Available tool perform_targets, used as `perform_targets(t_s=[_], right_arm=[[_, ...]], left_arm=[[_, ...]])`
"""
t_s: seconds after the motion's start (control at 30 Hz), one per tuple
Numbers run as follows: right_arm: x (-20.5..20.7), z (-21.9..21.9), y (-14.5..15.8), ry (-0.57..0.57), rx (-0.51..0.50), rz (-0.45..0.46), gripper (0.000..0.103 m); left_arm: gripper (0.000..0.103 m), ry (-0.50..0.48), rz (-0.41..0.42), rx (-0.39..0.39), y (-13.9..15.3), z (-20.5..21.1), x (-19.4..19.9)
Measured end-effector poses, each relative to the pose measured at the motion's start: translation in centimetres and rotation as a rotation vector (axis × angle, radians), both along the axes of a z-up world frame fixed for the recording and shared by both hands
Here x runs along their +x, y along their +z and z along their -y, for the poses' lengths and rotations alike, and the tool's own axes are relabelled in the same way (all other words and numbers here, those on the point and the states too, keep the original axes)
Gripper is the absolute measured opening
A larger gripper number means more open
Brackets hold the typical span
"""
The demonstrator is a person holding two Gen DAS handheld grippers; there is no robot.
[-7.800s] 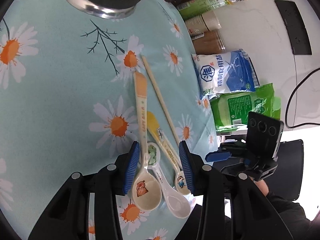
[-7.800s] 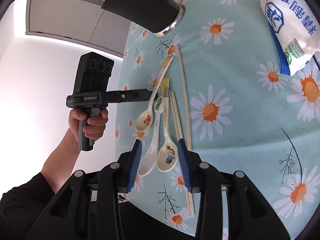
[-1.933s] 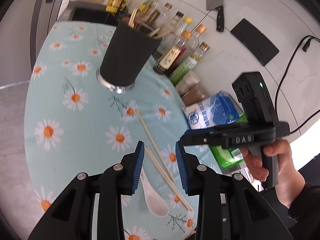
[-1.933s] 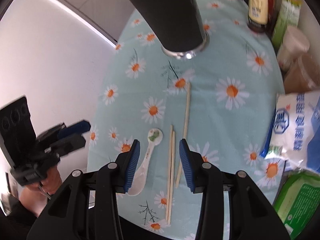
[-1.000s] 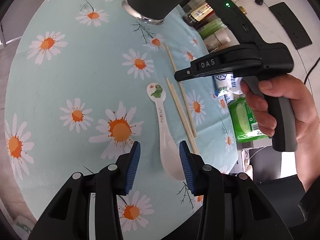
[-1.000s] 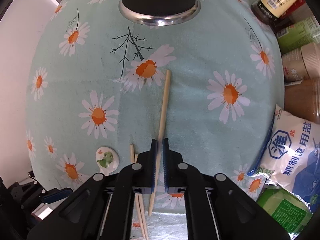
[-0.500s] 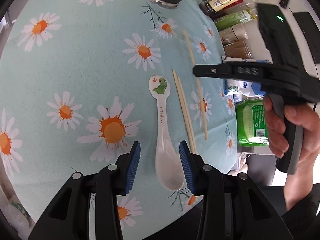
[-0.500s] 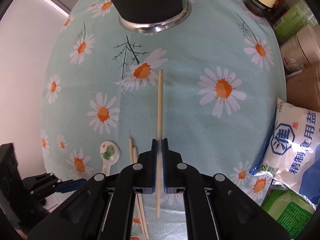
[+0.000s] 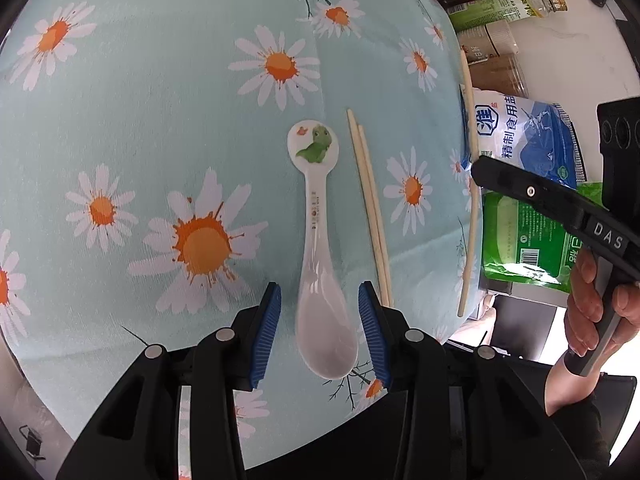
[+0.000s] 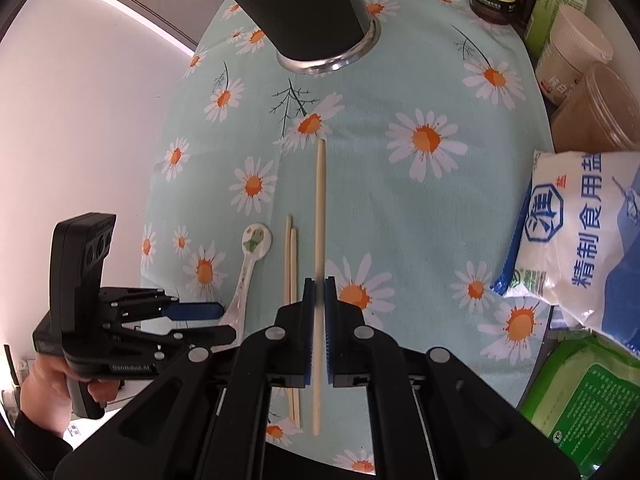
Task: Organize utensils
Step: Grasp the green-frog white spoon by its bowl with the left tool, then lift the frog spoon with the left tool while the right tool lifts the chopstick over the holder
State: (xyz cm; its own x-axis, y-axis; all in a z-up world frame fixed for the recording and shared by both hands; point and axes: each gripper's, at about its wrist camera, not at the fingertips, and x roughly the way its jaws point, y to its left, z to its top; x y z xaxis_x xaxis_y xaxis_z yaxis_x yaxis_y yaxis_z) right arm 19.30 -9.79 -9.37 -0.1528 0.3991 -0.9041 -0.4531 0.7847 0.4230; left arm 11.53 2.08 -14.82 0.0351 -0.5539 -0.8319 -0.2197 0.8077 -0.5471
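Right gripper (image 10: 319, 294) fingers now pinching one chopstick (image 10: 319, 216), lifted since a second ago; left gripper (image 9: 319, 322) fingers spread around the spoon (image 9: 320, 240) beside the chopstick pair (image 9: 370, 204); holder (image 10: 304, 4) next.

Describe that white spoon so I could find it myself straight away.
On the daisy-print tablecloth, look just left of the pair of chopsticks lying side by side. The white spoon is the only spoon there, with a green cartoon dinosaur on its handle end.

bright even daylight, strong fisheye edge distortion
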Motion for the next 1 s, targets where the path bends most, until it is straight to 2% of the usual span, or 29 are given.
perform_targets(t_s=[0.17, 0.23, 0.43, 0.7, 0.87, 1.0], right_arm=[[-0.1, 0.8, -0.6, 0.001, 0.012, -0.014, 0.006], [0.0, 1.1, -0.6, 0.001, 0.017, -0.019, 0.006], [0.1, 1.2, -0.9, 0.011, 0.021, -0.022, 0.006], [-0.2, 0.8, -1.4, 0.017, 0.028, -0.035, 0.006], [-0.2, 0.5, -1.2, 0.008, 0.046, -0.04, 0.006], [0.0, -0.1, -0.3, 0.001, 0.09, -0.032, 0.006]], left_arm=[[0.036, -0.008, -0.014, -0.016, -0.2, 0.1, -0.4], [0.024, -0.016, -0.017, -0.005, -0.3, 0.2, -0.5], [0.005, -0.008, -0.022, 0.001, -0.9, 0.1, -0.7], [0.002, 0.006, 0.025, 0.012, -0.6, -0.1, -0.8], [0.002, 0.016, 0.088, 0.005, 0.4, -0.4, -0.9], [0.002, 0.034, 0.171, 0.022, 2.4, -0.9, -0.5]])
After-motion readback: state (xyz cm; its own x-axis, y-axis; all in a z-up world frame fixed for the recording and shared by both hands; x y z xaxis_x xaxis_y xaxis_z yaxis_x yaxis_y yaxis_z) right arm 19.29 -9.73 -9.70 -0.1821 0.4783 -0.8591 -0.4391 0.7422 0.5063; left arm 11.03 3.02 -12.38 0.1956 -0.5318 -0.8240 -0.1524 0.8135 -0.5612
